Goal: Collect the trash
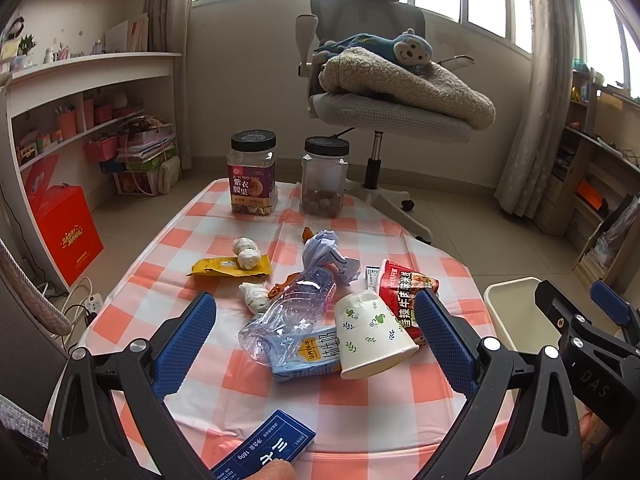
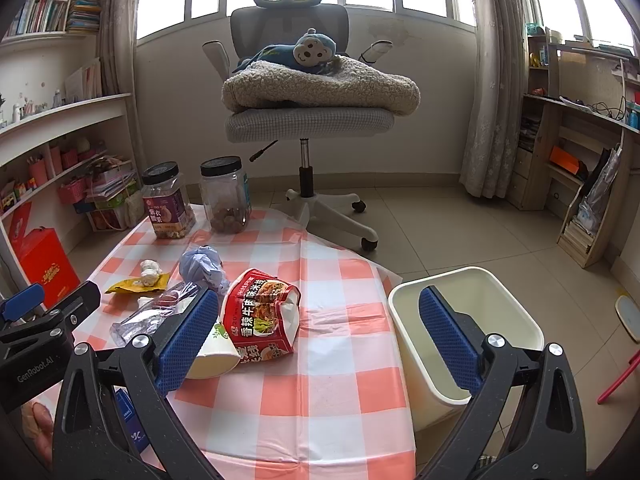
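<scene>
Trash lies on the checked tablecloth (image 1: 224, 396): a crushed plastic bottle (image 1: 296, 304), a tipped paper cup (image 1: 370, 334), a milk carton (image 1: 306, 356), a red snack bag (image 1: 404, 292) (image 2: 262, 316), a yellow wrapper (image 1: 228, 267), paper wads (image 1: 247, 252) and a blue crumpled bag (image 1: 326, 252) (image 2: 202, 266). My left gripper (image 1: 316, 328) hovers open just before the bottle and cup. My right gripper (image 2: 320, 328) is open over the table's right edge, between the snack bag and the cream bin (image 2: 480, 336) (image 1: 516, 312). A blue box (image 1: 266, 454) sits at the near edge.
Two black-lidded jars (image 1: 253, 176) (image 1: 324, 178) stand at the table's far end. An office chair (image 2: 308, 120) with a blanket and plush monkey is behind it. Shelves (image 1: 80, 120) line the left wall, a red box (image 1: 66, 228) sits on the floor.
</scene>
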`<state>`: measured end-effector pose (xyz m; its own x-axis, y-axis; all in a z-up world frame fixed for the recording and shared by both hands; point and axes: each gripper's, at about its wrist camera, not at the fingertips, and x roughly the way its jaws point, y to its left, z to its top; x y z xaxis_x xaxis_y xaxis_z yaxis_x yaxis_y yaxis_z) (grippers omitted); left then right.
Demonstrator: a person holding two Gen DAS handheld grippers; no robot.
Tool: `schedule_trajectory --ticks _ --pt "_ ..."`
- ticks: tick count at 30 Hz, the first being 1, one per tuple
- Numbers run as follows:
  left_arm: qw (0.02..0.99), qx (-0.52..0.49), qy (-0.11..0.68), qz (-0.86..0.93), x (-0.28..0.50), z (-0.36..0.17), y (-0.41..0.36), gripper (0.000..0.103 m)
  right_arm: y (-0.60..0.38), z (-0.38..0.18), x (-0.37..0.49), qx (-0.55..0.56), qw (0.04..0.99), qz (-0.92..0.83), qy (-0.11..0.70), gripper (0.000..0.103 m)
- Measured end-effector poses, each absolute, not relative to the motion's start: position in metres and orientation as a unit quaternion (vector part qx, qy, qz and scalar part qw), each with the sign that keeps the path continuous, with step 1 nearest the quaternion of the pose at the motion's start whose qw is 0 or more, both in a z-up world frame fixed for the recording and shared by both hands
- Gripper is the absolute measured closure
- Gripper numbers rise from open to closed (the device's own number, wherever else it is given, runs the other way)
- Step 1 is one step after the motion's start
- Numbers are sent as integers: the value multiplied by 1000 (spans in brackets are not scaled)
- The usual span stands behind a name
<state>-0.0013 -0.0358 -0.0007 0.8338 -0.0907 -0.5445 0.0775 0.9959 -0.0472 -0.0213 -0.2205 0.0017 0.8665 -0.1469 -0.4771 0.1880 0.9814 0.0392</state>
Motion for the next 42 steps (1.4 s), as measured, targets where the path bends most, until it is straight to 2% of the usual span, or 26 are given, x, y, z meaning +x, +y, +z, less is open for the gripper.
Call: schedule_trajectory --ticks 19,23,29,36,42 --pt "952 -15 304 -36 -1 -5 -30 7 -218 0 -21 43 964 -84 250 7" --pt "928 -7 371 -41 8 -17 -25 7 -217 -6 -14 43 958 -80 274 7" --pt "849 -2 523 -71 28 -58 0 7 -226 -25 2 75 933 -76 343 7" --pt "805 35 585 -91 18 -83 10 7 -239 -40 11 130 909 -63 392 7" --pt "768 77 626 -111 16 -109 -1 7 -233 -44 18 110 903 -59 411 7"
